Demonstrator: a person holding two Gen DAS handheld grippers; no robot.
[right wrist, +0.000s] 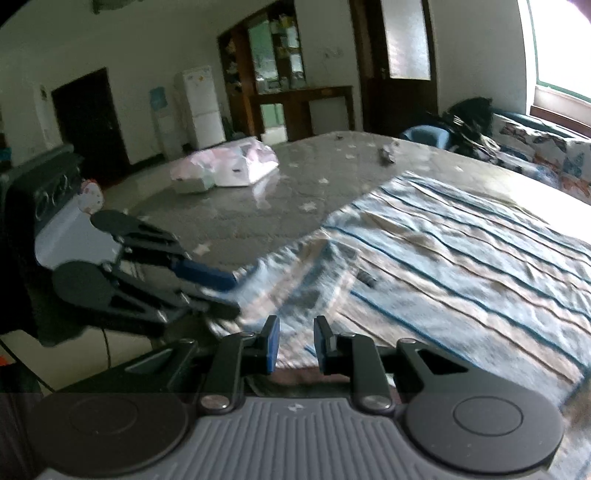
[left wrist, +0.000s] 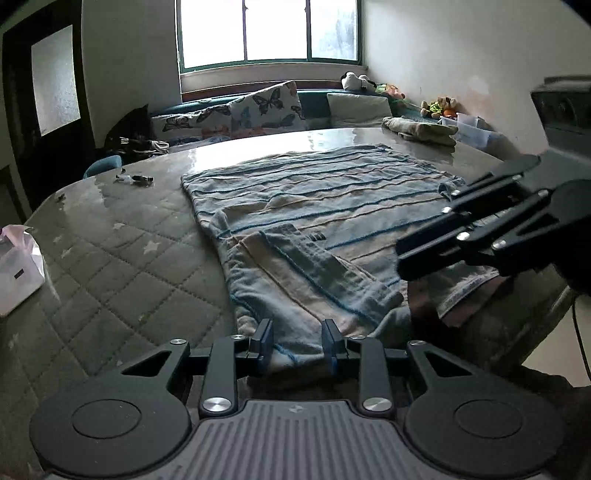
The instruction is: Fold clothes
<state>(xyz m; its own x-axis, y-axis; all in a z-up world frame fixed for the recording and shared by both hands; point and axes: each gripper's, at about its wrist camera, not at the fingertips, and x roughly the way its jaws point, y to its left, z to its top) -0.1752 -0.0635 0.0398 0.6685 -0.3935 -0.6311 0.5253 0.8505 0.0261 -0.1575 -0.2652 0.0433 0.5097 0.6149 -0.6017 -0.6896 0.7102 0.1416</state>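
Quilted table [left wrist: 110, 266] carries a striped garment [left wrist: 314, 206] lengthwise toward the window [left wrist: 269, 29]; left tongs [left wrist: 297, 341] and right tongs [right wrist: 296, 345] gape at its near hem, seemingly empty.

**Both grippers parted, set close side by side**

The left gripper [left wrist: 297, 345] points forward with its jaws apart, blue pads facing each other. The right gripper [right wrist: 296, 345] is likewise spread. Each shows in the other's view: the right one angles in from the right, the left from the left.
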